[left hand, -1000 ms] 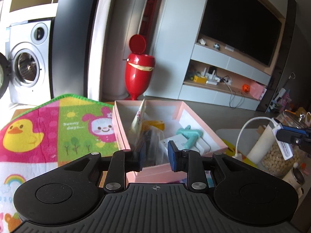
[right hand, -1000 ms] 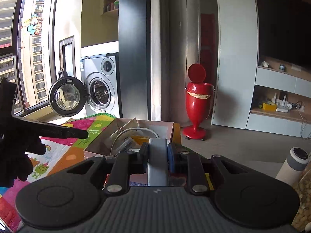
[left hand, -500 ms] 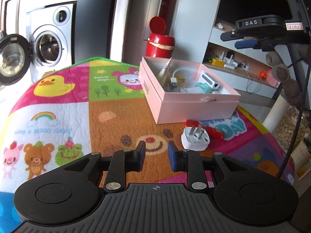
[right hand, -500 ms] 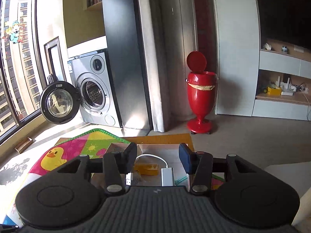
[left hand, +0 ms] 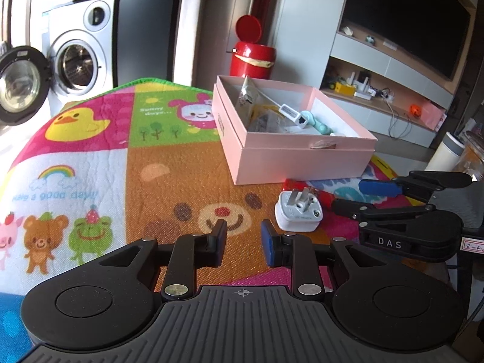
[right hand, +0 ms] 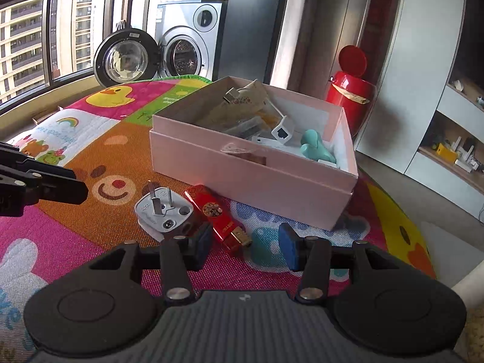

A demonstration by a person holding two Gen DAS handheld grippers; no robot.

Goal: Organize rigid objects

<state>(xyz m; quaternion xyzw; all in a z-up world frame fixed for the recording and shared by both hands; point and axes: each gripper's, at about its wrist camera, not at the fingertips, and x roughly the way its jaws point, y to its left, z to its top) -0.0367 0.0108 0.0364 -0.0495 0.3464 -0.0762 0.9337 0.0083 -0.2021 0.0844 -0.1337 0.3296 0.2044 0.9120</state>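
Note:
A pink box (left hand: pixel 302 158) (right hand: pixel 242 178) stands on the cartoon mat and holds a white adapter (right hand: pixel 282 131), a teal piece (right hand: pixel 316 148), cables and packets. In front of it lie a white plug (left hand: pixel 298 210) (right hand: pixel 165 208) and a red USB stick (right hand: pixel 216 213) (left hand: pixel 317 190). My left gripper (left hand: pixel 243 240) is open and empty, low over the mat, left of the plug. My right gripper (right hand: pixel 245 243) is open and empty, with the USB stick's end just ahead between its fingers. It also shows at the right of the left wrist view (left hand: pixel 372 196).
The colourful play mat (left hand: pixel 106 151) covers the surface. A washing machine with an open door (right hand: pixel 151 57) stands behind, a red bin (right hand: pixel 351 90) beyond the box, and a white bottle (left hand: pixel 446 151) and jars at the right.
The right gripper opened, left the white adapter in the box, and came down to the mat by the USB stick. The left gripper drew back from the box toward the plug.

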